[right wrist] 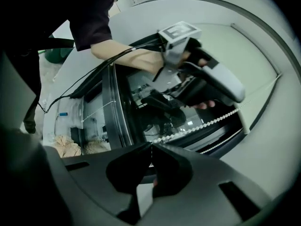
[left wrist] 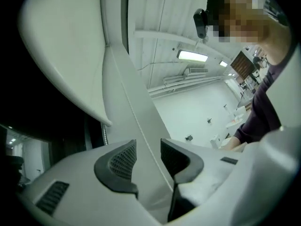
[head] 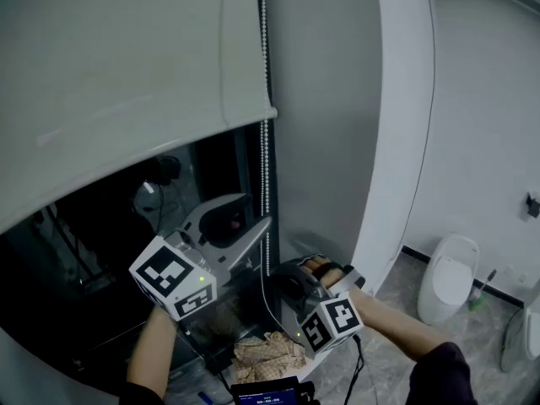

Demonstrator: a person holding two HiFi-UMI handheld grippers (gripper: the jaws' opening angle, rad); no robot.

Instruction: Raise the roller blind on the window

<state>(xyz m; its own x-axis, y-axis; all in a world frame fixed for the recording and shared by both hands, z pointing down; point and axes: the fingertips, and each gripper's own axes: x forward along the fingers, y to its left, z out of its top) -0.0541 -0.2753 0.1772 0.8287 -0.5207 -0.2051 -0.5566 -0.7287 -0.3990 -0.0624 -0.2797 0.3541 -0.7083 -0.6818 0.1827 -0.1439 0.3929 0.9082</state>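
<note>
The pale roller blind (head: 110, 66) covers the upper part of the dark window; its bottom bar slants across the head view. A white bead chain (head: 266, 150) hangs down at the blind's right end. My right gripper (head: 272, 287) is low beside the window. Its jaws (right wrist: 151, 149) are shut on the bead chain (right wrist: 207, 125), which runs taut from the pads up to the right. A second strand lies just below it. My left gripper (head: 253, 213) is higher, close to the chain and open. In its own view the left gripper (left wrist: 148, 157) has nothing pressed between the pads, and the chain (left wrist: 104, 134) shows left of them.
Dark window glass (head: 101, 243) lies below the blind. A white wall column (head: 396, 142) stands right of the window. A white floor fixture (head: 447, 277) sits at the far right. A crumpled patterned cloth (head: 268, 357) lies on the sill or floor near my hands.
</note>
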